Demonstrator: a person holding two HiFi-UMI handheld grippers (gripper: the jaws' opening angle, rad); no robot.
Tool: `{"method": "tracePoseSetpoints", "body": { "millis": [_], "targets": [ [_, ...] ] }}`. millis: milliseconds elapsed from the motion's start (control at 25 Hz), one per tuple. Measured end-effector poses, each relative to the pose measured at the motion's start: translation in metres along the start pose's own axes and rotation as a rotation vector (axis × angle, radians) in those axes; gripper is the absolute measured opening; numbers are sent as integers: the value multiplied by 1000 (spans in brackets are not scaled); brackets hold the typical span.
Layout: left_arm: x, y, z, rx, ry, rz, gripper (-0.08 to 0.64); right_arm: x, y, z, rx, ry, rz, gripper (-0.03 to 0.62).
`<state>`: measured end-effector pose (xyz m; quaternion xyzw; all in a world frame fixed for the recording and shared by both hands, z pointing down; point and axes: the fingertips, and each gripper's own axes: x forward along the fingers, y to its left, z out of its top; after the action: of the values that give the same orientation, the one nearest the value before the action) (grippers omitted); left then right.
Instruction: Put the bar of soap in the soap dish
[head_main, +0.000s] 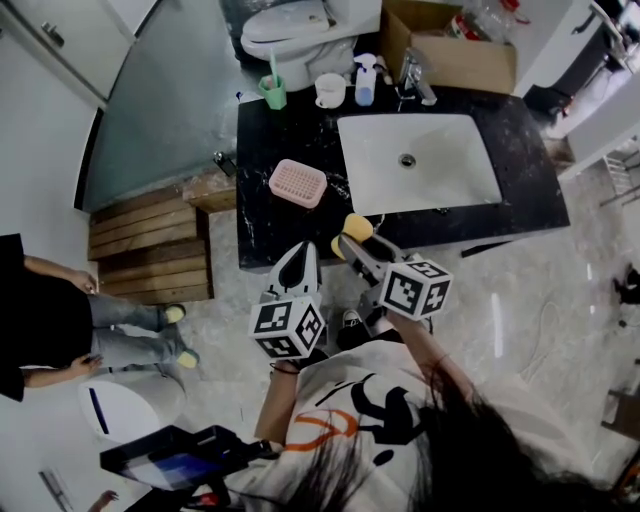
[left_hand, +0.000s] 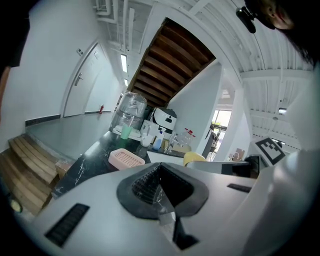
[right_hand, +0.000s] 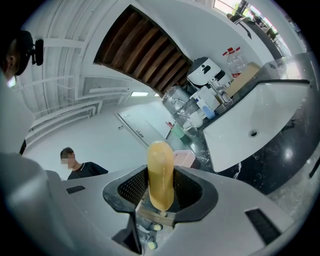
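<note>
Yellow oval bar of soap (right_hand: 160, 172) is sitting clamped in the right gripper (head_main: 350, 245) jaws near the front edge of the black marble table (head_main: 290, 130); pink slotted plastic soap dish (head_main: 298, 183) is lying empty, apart from it. Left gripper (left_hand: 159, 187) jaws are resting together, holding nothing. Grasp looks done, placing is pending

Black marble counter (head_main: 290, 135) with white sink (head_main: 440, 185), wooden steps (head_main: 150, 250) beside, pale glossy floor (head_main: 560, 300).

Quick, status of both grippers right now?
Left gripper: closed, nothing between its jaws.
Right gripper: closed on the yellow oval bar of soap.
</note>
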<state>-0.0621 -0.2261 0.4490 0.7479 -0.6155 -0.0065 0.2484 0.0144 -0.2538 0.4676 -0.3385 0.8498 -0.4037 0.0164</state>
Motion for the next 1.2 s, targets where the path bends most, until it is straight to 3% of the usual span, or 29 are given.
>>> {"method": "tracePoseSetpoints", "body": {
  "millis": [360,760,1200],
  "targets": [
    [20,-5,5,9,-2,18,2,7,-18,20,8,3,18,164],
    [19,10,10,13,1,59,2,22,-17,13,33,35,38,164],
    [36,35,27,30,7,32,2,57,-21,27,4,42,9,164]
  ]
}}
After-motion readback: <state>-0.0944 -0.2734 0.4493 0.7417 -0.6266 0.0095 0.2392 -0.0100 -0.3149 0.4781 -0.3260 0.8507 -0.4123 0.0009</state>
